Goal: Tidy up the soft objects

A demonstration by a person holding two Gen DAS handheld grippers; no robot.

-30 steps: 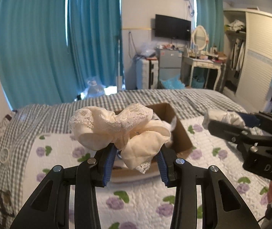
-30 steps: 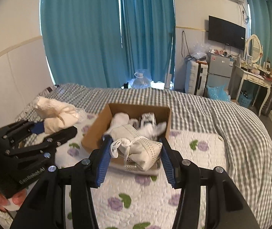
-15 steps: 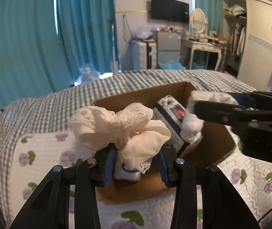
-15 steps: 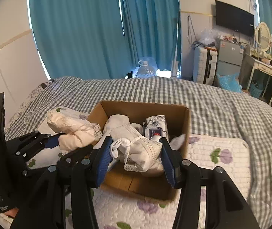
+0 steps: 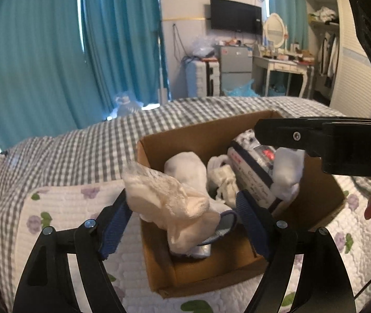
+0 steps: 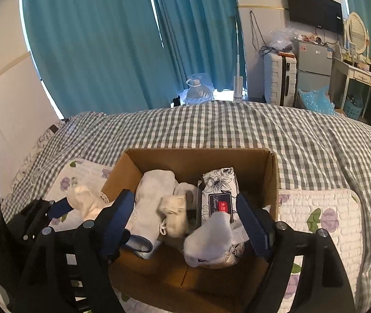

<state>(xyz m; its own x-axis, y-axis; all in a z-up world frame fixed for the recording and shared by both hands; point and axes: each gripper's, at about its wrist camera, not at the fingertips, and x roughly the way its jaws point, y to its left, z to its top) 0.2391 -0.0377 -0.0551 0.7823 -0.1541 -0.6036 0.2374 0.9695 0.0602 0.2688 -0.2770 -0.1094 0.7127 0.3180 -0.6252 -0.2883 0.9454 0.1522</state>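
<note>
A brown cardboard box [image 5: 159,274] [image 6: 271,180] sits on the bed. It holds several white soft items and a floral tissue pack [image 6: 219,198]. My left gripper [image 5: 183,216] is open at the box's near left corner. A cream lace cloth [image 5: 169,203] hangs between its fingers over the box rim; it also shows in the right wrist view [image 6: 86,203]. My right gripper [image 6: 185,224] is open above the box. A white perforated cloth [image 6: 209,242] lies just below it inside the box, free of the fingers. The right gripper [image 5: 315,140] also shows in the left wrist view.
The bed has a grey checked cover [image 6: 237,127] and a white quilted pad with purple flowers [image 6: 315,214]. Teal curtains [image 6: 107,39], a suitcase [image 6: 279,78], a small fridge and a dressing table stand beyond the bed.
Both grippers opened over the box. The white perforated cloth dropped from the right gripper into the box. The cream lace cloth slumped lower between the left fingers.
</note>
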